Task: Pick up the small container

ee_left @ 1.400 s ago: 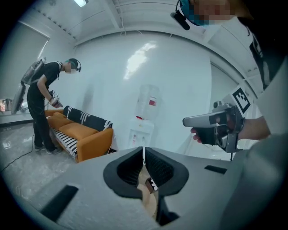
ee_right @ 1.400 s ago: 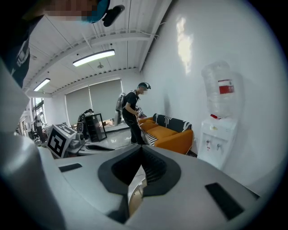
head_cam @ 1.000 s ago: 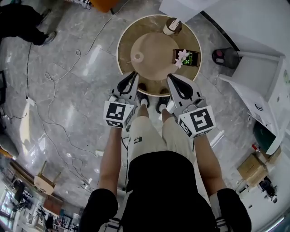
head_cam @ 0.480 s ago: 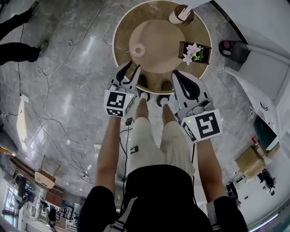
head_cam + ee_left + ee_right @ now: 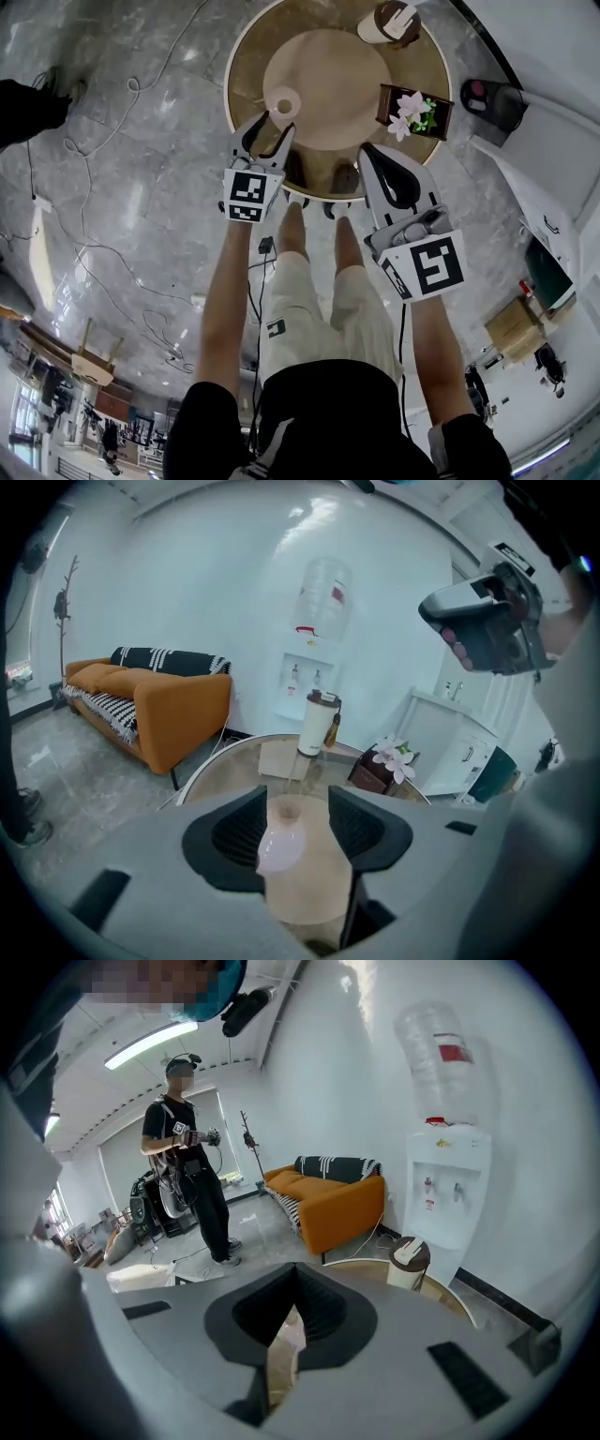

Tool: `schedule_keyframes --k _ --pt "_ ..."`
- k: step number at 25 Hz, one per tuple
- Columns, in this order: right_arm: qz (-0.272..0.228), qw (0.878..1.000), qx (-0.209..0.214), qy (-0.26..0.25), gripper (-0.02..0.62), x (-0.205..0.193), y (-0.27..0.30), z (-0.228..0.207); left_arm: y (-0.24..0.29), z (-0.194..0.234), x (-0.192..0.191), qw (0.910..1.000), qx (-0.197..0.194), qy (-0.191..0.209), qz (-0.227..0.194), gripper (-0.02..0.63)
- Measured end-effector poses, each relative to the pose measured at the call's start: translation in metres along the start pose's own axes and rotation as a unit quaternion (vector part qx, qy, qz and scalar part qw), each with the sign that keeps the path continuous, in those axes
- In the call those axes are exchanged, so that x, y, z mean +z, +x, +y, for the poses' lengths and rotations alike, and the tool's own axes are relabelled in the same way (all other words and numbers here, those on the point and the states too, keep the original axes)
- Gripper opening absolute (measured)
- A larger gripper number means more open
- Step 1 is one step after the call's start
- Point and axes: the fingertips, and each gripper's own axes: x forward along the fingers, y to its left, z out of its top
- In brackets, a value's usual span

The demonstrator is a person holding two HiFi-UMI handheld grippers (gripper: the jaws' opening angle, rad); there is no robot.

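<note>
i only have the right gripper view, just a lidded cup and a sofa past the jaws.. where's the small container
Observer: The small container stands on the round table, left of centre in the head view, just ahead of the left gripper.
Operator: is the left gripper on it
Observer: No. In the left gripper view its jaws are opening. The container shows through the gap, close to the jaw on that view's left, and no pad presses on it.
Operator: anything else near it
Observer: A box of flowers sits on the table's right side, apart from the container.
</note>
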Motion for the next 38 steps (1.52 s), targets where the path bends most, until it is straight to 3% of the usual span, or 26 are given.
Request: schedule_keyframes --k 6,21,26,38 --pt "0.007 1.0 -0.003 0.008 0.003 -0.012 0.011 -0.007 0.027 0.007 -0.024 0.9996 0.0 0.021 0.017 0.224" --pt "0.014 0.999 -0.013 0.027 0.003 -0.029 0.017 -0.015 0.056 0.018 -0.043 0.998 0.017 0.049 0.035 0.225" --pt "0.013 0.999 -0.014 0.028 0.003 -0.027 0.017 -0.017 0.056 0.019 -0.05 0.9976 0.032 0.046 0.041 0.179" --pt "0.015 0.999 -0.019 0.035 0.003 -0.031 0.012 -0.018 0.058 0.015 -0.045 0.9951 0.032 0.082 0.045 0.146"
